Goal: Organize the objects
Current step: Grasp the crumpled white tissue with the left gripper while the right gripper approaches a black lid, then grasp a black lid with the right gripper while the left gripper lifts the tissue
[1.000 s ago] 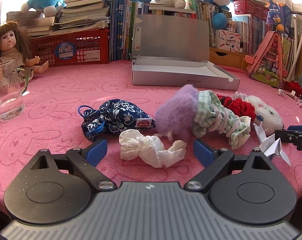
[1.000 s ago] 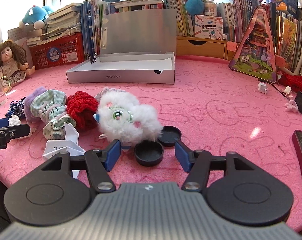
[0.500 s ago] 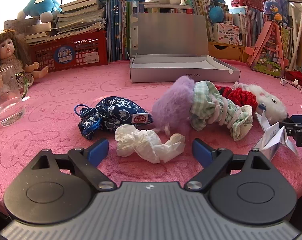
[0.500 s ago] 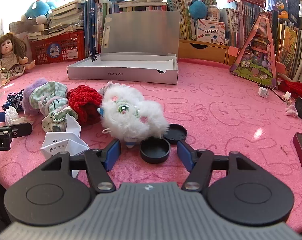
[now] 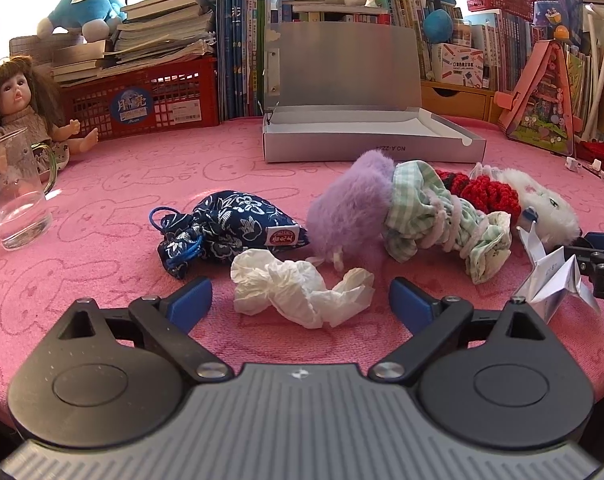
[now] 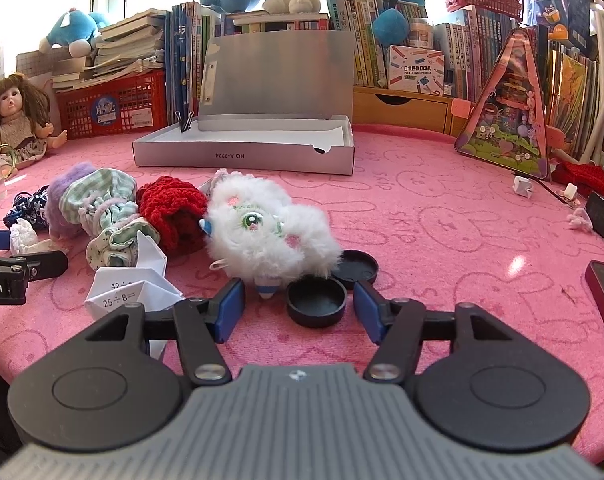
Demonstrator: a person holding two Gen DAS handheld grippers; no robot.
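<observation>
Pink surface [image 6: 441,232] cluttered. Right gripper [image 6: 300,306] jaws spread, just been closing, round black cap [image 6: 315,300] between, untouched: light, stiff, pinch by rim. Left gripper [image 5: 300,300] jaws spread around crumpled tissue [image 5: 298,294]: soft, featherlight.

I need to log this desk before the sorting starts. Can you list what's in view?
Box: 1, silver, lid open, at back.
Pouch: 1, navy floral, left.
Tissue: 1, white, between left jaws.
Scrunchies: purple, green check, red, in a row.
Plush: 1, white, centre.
Folded paper: 1, white.
Round caps: 2, black, beside plush.
Glass mug: 1, clear, left.
Doll: 1, far left.
Left gripper: open.
Right gripper: jaws closing, around one cap, not touching.
</observation>
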